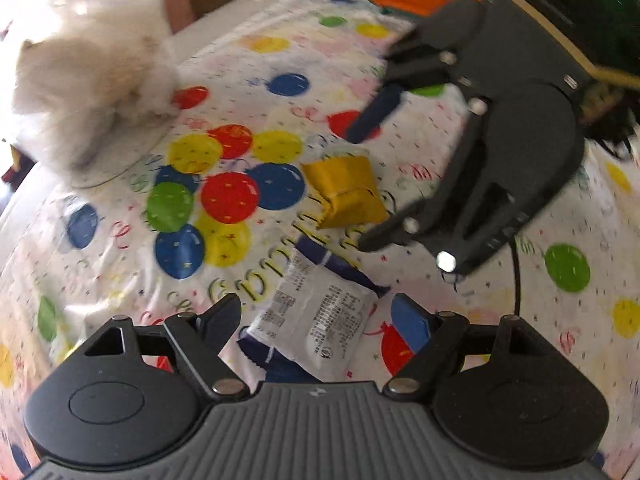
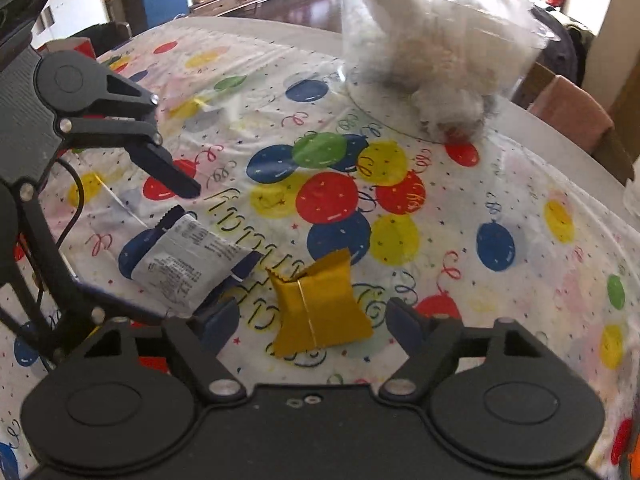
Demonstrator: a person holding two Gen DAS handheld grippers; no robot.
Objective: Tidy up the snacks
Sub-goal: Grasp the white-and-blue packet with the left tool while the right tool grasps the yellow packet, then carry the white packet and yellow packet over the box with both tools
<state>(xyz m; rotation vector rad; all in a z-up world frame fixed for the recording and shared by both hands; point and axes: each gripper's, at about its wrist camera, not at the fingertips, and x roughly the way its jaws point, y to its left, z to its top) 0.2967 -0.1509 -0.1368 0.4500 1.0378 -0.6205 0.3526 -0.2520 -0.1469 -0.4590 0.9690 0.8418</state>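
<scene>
Inside the blurred clear tub [image 2: 440,40], pale contents [image 2: 448,92] stay indistinct.

Bright daylight floods both views, blowing out the upper left of the left wrist view. The clear container [image 2: 436,40] smears with motion blur, and fisheye distortion curves the tablecloth [image 1: 480,320] at the edges

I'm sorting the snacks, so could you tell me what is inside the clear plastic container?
The clear container holds pale, whitish wrapped pieces, too blurred to identify; its far side is hidden.

Two snack packets [image 2: 188,264] side by side
</scene>
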